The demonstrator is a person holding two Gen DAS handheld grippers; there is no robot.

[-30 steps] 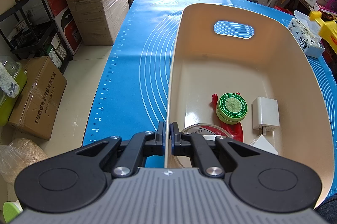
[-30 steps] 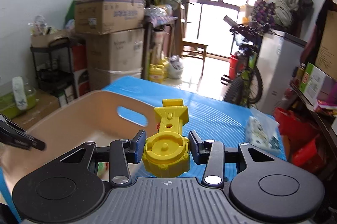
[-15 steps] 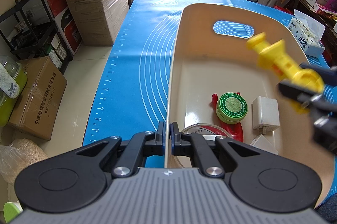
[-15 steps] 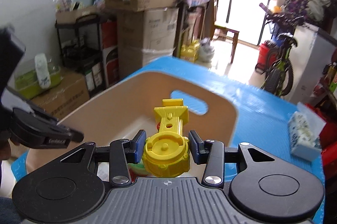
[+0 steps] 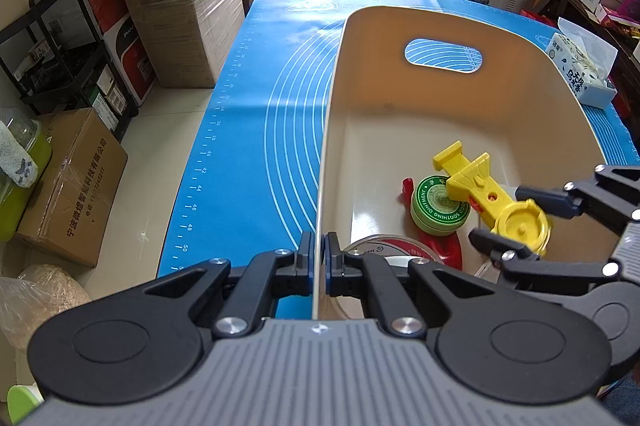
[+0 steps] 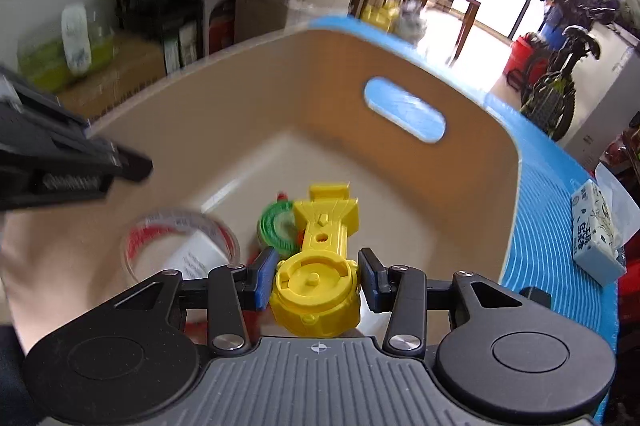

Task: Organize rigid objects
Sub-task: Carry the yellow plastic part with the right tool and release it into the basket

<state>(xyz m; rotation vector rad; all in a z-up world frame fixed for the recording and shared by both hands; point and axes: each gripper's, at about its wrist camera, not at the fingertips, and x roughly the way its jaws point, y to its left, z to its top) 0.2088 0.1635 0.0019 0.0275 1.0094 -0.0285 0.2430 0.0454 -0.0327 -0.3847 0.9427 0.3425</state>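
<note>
Currently, as I read both wrist views:
Left gripper (image 5: 318,260): clenched on the near left wall of the beige bin (image 5: 332,129), one pad on either side of the rim, lower centre of the left view.
Right gripper (image 6: 316,272): I see its pads standing slightly apart from the round base of the yellow plastic toy (image 6: 320,266); a narrow gap shows on each side, so I count it released.
Yellow plastic toy: inside the bin, lower right of the left view (image 5: 492,193); its handle end lies over the green ointment tin (image 5: 438,205).
Green ointment tin: sits on a red item (image 5: 444,248), bin floor.
Tape roll (image 6: 176,238): lower left of the right view, blurred.
Bin: stands on the blue mat (image 5: 256,113).
Tissue pack (image 5: 580,73): on the mat, right edge, outside the bin.
</note>
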